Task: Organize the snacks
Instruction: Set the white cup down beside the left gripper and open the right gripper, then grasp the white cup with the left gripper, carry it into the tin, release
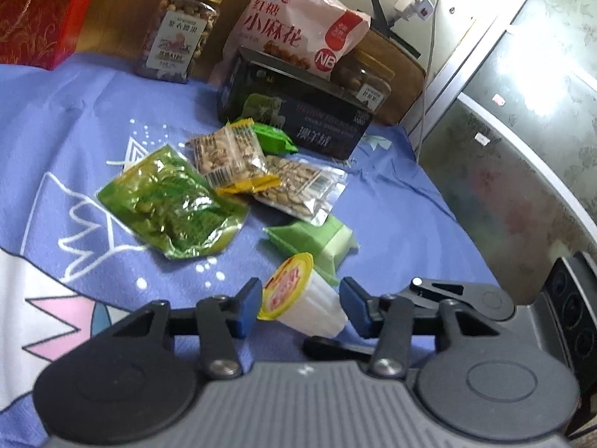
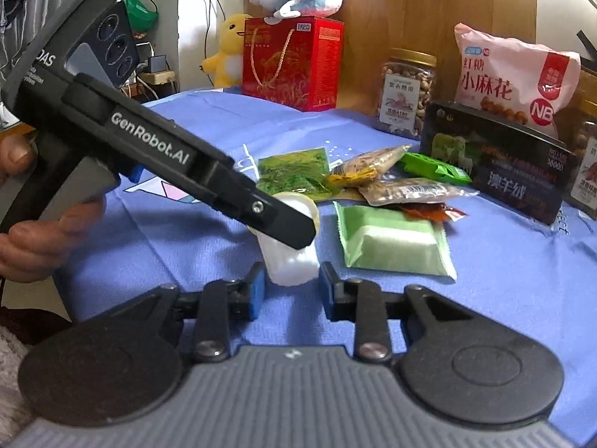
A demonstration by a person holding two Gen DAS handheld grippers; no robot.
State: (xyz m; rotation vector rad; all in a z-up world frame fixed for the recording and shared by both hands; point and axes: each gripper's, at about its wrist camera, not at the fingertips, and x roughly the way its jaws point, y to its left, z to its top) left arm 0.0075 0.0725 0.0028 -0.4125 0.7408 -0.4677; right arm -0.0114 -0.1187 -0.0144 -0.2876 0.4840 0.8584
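Left wrist view: the left gripper (image 1: 300, 304) clamps blue pads on a ribbed white jelly cup (image 1: 298, 296) lying tipped on the blue cloth (image 1: 391, 205). Right wrist view: the right gripper (image 2: 291, 291) apparently pinches its base.

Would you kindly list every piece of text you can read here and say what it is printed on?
"GenRobot.AI": left gripper body.
"小麻花", "NB": pink bag.
"澳羊绒": black box.
Nut jar label and seed packets: too blurred to read.
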